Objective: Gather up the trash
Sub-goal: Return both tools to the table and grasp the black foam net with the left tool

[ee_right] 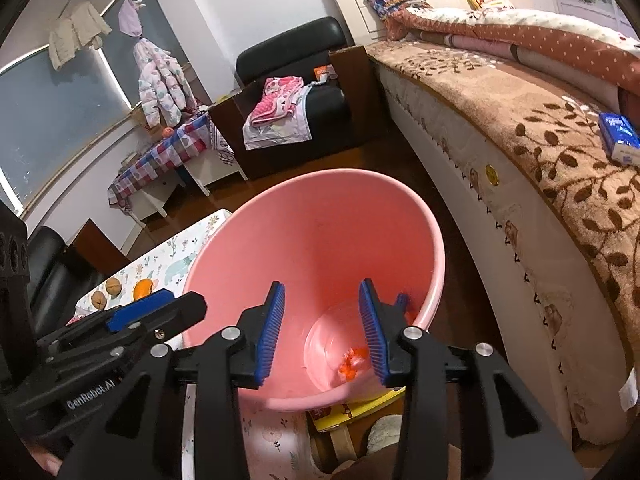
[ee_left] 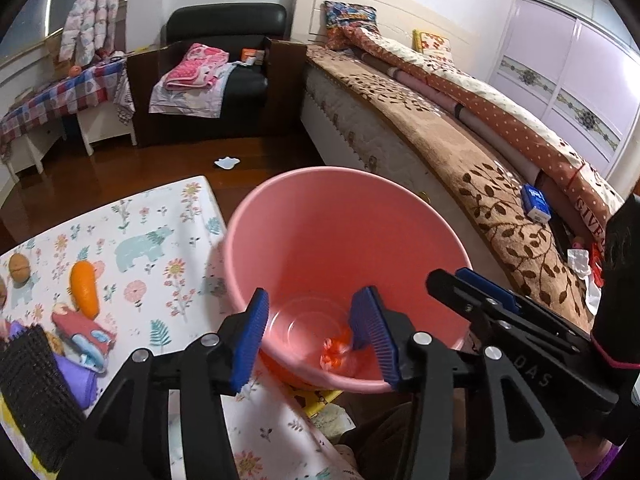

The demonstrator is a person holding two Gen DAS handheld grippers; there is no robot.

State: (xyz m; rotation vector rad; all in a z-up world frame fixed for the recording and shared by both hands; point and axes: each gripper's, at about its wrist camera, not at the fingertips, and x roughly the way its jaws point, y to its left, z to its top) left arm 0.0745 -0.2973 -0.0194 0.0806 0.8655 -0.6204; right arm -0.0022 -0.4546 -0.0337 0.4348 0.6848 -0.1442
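A pink plastic bin [ee_left: 312, 216] stands beside the floral-cloth table; it also shows in the right wrist view [ee_right: 320, 232]. In its bottom lie a clear plastic cup [ee_left: 308, 320] and a small orange-and-white scrap [ee_left: 334, 354], seen in the right wrist view as the cup [ee_right: 332, 336] and the scrap [ee_right: 352, 362]. My left gripper [ee_left: 316, 336] is open and empty over the bin's near rim. My right gripper [ee_right: 324, 332] is open and empty over the bin. The right gripper shows in the left wrist view [ee_left: 488, 300].
The floral-cloth table [ee_left: 132, 240] holds a toy carrot [ee_left: 85, 288], a walnut [ee_left: 19, 266], small cloth items and a black mat [ee_left: 32, 392]. A white scrap [ee_left: 227, 163] lies on the wooden floor. The bed [ee_left: 460, 140] holds a blue packet [ee_left: 535, 202]. A black armchair [ee_left: 224, 40] stands behind.
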